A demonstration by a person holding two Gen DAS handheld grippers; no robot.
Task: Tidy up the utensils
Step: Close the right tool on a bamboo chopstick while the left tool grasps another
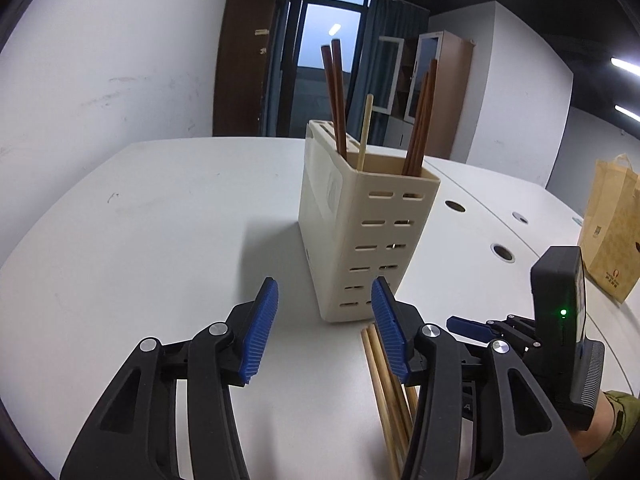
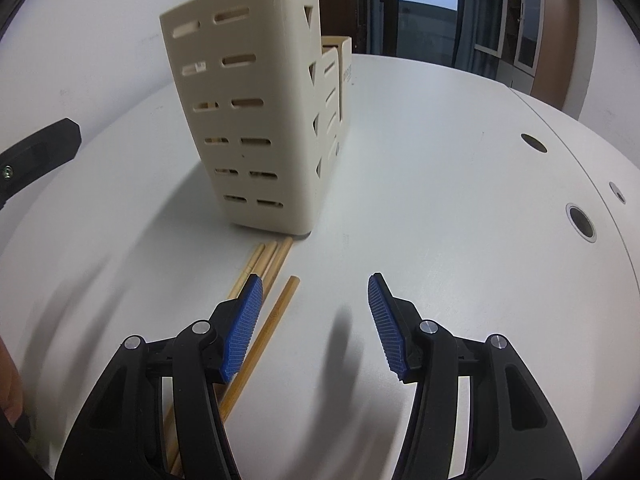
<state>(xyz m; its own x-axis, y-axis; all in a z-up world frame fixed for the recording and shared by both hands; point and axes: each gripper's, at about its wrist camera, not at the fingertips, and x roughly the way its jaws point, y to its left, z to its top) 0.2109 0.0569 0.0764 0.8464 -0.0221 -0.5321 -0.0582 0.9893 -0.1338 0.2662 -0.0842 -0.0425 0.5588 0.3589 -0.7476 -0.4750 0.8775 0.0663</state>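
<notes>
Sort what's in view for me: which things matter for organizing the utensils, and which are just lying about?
For the job:
- cream utensil holder
- loose bamboo chopsticks on the table
- dark chopsticks and one pale chopstick already in the holder

Lying about:
- paper bag
- cabinet behind the table

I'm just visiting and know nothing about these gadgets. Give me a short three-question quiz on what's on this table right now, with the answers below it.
1. True or false: the left gripper is clamped on a chopstick.
2. Which chopsticks stand in the cream holder? A) only dark brown ones B) dark brown ones and one pale one C) none
3. Where do the loose bamboo chopsticks lie, seen from the right gripper?

Key
1. False: its jaws stand apart with nothing between them.
2. B: dark brown chopsticks and one pale chopstick stick out of the top.
3. Flat on the white table, in front of the holder, mostly by that gripper's left finger.
</notes>
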